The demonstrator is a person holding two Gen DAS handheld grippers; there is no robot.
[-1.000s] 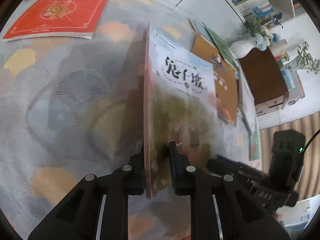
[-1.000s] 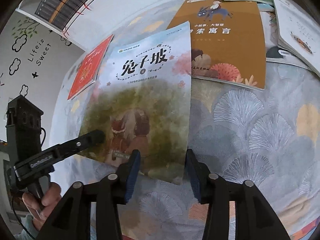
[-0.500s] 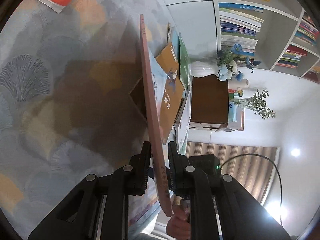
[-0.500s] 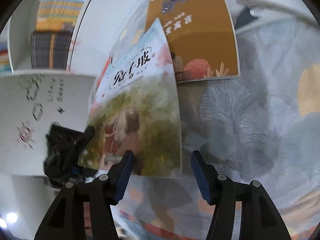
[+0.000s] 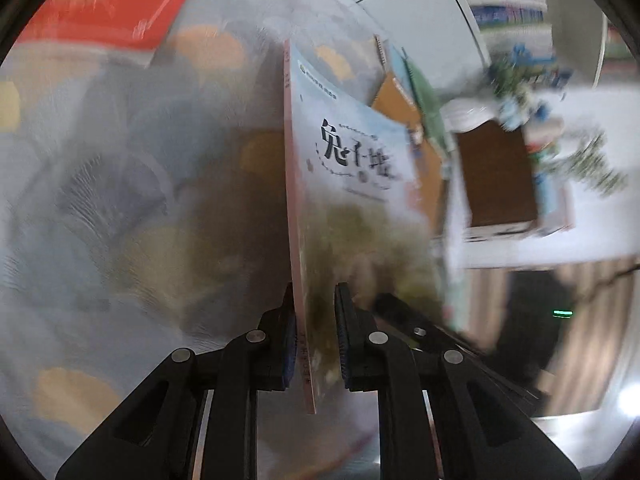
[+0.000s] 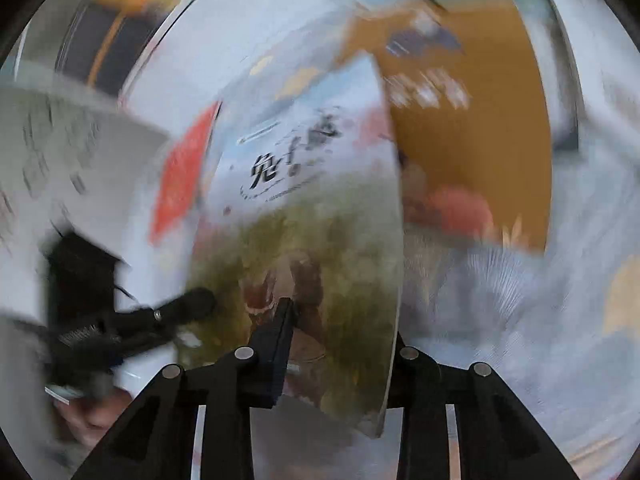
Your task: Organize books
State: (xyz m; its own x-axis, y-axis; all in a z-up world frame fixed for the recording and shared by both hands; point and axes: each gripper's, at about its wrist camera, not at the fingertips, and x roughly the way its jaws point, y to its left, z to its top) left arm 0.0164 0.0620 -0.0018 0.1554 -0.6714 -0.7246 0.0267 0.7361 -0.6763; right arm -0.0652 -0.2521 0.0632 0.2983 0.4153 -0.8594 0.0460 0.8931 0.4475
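Now your left gripper (image 5: 314,340) pinches picture book (image 5: 352,184) by spine edge, held above tablecloth (image 5: 100,200) for carrying. Right gripper (image 6: 340,344) jaws spread wide around cover, not clamping.

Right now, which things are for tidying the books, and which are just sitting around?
For the job:
- left tool, shut on the rabbit picture book
- right tool, open around that book
- red book
- orange book

Just sitting around:
- brown box
- patterned cloth
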